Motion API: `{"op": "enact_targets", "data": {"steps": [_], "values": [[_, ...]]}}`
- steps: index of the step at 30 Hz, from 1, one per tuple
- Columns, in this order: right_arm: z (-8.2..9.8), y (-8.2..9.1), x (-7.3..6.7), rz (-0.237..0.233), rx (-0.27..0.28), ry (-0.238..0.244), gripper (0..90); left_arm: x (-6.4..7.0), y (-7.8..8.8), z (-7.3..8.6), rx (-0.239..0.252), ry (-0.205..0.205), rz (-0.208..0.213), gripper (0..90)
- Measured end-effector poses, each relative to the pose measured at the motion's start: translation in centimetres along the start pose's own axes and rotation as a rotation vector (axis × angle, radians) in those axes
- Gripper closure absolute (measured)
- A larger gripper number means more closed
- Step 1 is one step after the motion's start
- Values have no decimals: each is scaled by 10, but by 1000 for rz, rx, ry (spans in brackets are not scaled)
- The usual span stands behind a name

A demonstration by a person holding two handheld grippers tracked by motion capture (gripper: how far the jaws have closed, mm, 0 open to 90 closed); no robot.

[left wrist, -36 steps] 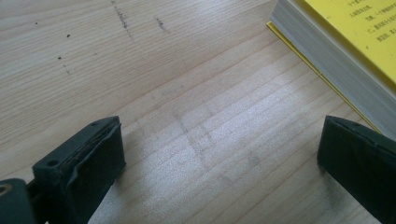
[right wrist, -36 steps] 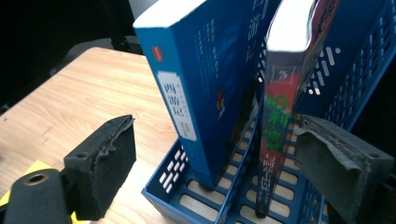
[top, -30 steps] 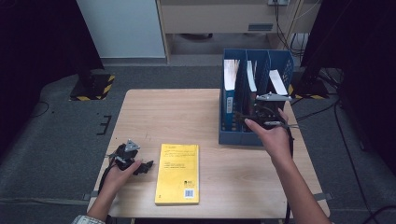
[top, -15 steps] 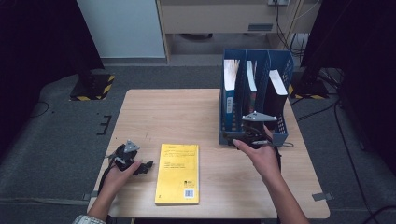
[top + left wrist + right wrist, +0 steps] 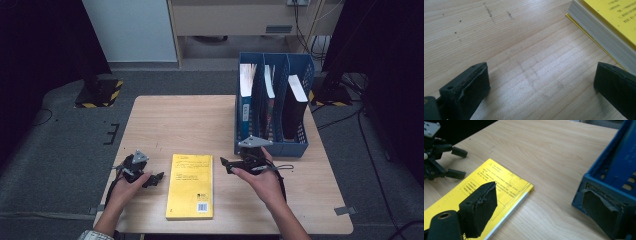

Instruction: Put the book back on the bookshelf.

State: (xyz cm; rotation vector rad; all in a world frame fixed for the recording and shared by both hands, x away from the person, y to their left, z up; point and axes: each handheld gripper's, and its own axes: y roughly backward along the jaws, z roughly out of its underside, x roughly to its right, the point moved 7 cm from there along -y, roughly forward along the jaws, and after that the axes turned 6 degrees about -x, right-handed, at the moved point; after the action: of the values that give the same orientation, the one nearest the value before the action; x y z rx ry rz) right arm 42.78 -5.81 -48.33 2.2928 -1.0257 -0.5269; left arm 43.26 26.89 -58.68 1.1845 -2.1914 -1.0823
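Up high, books (image 5: 295, 102) fill blue rack (image 5: 272, 145)

A book (image 5: 190, 186) is laid flat on the table (image 5: 180, 120), near its front edge. The left gripper (image 5: 156, 178) is placed just left of the book, the right gripper (image 5: 226, 165) just right of it. A rack (image 5: 272, 146) is set at the back right; three books are stood in it.
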Motion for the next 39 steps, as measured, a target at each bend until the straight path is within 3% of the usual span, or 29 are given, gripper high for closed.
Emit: {"op": "enact_targets", "data": {"steps": [10, 15, 26, 33, 39], "values": [[20, -29, -27, -52, -78, 30, 113, 0, 0, 0, 0, 1, 1, 0], [23, -36, -36, -58, -81, 64, 105, 0, 3, 0, -10, 5, -3, 32], [34, -47, -43, -80, -143, 99, 114, 2, 20, 0, 26, 40, -4, 64], [41, -53, -49, -112, -173, 93, 167, 16, 27, -3, 39, 10, 19, 82], [47, -57, -55, -129, -203, 110, 198, 38, 33, -7, 60, -17, 81, 109]]}}
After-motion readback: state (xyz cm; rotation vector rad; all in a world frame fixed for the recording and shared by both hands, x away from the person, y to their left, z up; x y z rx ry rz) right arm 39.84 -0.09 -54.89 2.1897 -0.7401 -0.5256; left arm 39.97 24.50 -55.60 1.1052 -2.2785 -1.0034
